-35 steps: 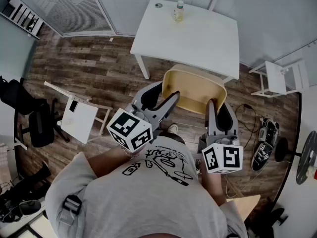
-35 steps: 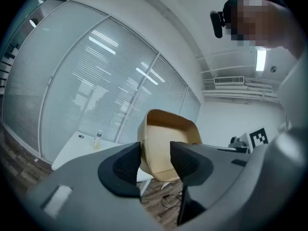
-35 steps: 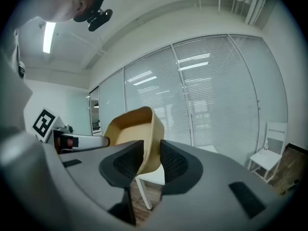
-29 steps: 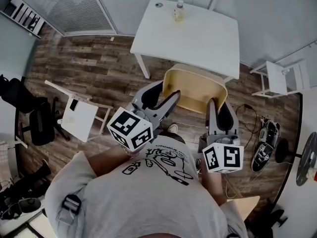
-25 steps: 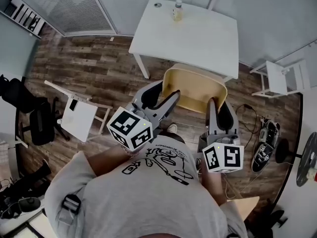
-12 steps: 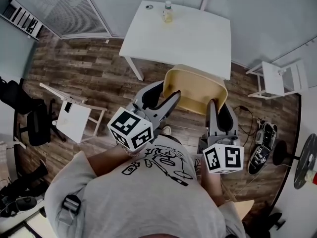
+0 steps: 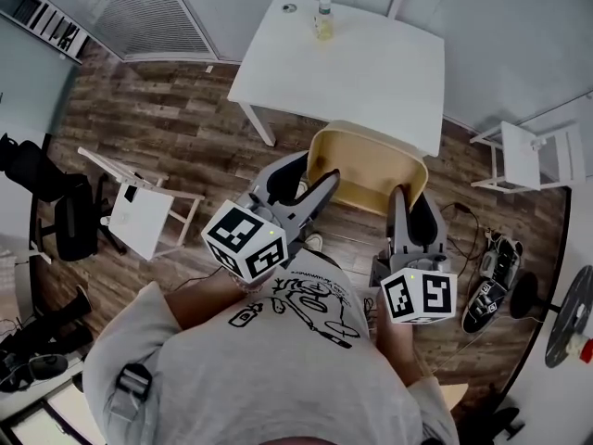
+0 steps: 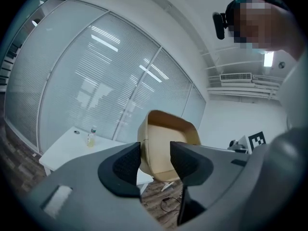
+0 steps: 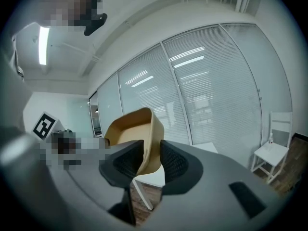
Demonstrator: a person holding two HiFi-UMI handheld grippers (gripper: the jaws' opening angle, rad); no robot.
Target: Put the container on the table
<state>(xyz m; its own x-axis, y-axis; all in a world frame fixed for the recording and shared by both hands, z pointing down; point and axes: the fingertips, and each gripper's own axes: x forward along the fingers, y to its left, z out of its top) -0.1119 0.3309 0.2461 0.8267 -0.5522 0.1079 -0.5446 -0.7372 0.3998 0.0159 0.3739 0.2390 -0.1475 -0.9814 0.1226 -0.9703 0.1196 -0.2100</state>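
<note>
A tan, open-topped container hangs in the air over the wooden floor, just short of the white table. My left gripper is shut on the container's left wall and my right gripper on its right wall. In the left gripper view the container has its wall between the jaws of the left gripper. In the right gripper view the container has its rim pinched by the right gripper. My torso hides the near edge.
On the table's far edge stand a small bottle and a little round object. One white folding chair is to the left and another to the right. A black office chair is at far left; shoes lie on the right.
Both grippers keep the same hold on the container. The room has shifted in the head view: the table swung a little left, then back right.
</note>
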